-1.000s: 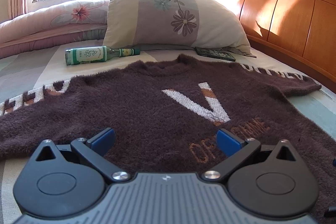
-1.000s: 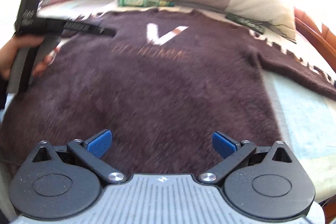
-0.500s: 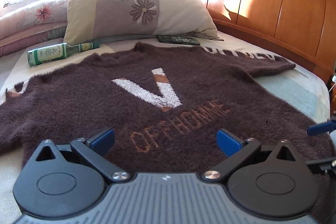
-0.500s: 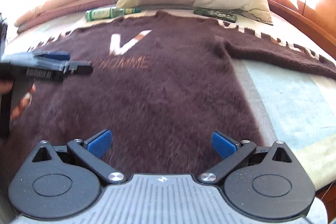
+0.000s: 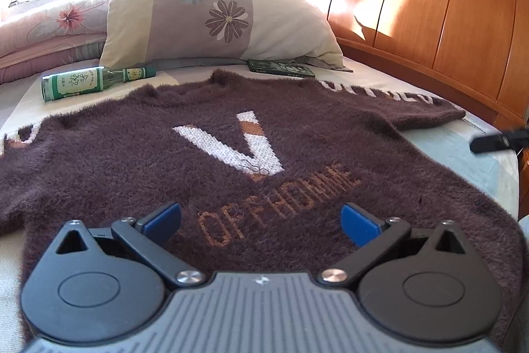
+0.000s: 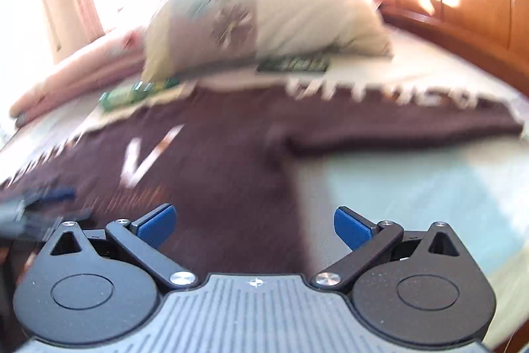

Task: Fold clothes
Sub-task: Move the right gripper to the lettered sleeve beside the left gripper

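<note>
Sweater lettering crisp left view; right blurred

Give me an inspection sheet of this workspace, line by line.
Surface: bed with pale sheet.
Job's things: brown sweater spread flat, front up, sleeves out, unfolded.
Clutter: green bottle lying on its side; dark flat object by the floral pillow.
Grippers: left gripper open over the hem; right gripper open at the sweater's right edge.
Cables: nothing seen.
Surroundings: wooden headboard, folded quilt, bright curtained window.
</note>
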`<state>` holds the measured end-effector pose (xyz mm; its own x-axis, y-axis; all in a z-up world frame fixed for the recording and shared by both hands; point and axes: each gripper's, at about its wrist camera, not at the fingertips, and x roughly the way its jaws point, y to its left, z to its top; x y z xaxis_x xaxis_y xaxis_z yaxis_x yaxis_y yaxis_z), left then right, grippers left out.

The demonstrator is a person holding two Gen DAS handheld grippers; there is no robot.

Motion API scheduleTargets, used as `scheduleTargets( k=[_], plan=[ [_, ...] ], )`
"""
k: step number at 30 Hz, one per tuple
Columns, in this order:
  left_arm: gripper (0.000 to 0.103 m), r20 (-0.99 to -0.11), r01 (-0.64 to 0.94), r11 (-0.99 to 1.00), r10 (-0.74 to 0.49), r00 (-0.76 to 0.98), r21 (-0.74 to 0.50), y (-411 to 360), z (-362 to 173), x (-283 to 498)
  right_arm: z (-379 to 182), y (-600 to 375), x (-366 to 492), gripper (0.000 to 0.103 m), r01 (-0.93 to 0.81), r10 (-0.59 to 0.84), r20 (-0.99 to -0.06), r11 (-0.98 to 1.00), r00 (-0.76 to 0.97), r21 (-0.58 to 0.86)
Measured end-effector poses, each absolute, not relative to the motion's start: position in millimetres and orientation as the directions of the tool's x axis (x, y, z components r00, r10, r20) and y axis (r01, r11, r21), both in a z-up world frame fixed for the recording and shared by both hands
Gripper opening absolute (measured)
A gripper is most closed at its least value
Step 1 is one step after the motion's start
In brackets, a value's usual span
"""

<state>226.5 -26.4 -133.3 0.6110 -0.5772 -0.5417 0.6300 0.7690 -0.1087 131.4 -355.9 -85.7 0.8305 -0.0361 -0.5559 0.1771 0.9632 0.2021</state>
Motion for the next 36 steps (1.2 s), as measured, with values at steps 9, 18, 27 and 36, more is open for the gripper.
scheduleTargets(
  k=[9,18,27,36],
  plan=[
    [0.102,-0.576,0.634,0.766,-0.567,0.589,-0.105,-33.0,-141.3,230.6,-123.0,-514.0,226.9,0.103,0.385,-0.107,-0.606,0.854,0.788,0.350],
    [0.102,-0.591,0.627,0.770,-0.562,0.579,-0.118,-33.2,-144.7,234.1,-131.3,-571.7,197.4,0.103,0.423,-0.112,-0.574,0.791,0.811,0.443],
    [0.102,-0.599,0.627,0.771,-0.555,0.578,-0.109,-35.6,-145.5,234.8,-142.4,-604.6,208.2,0.102,0.472,-0.130,-0.630,0.779,0.765,0.413],
    [0.102,-0.599,0.628,0.769,-0.559,0.574,-0.116,-34.9,-145.8,236.3,-130.4,-618.8,219.5,0.103,0.526,-0.229,-0.631,0.782,0.741,0.334]
  ],
)
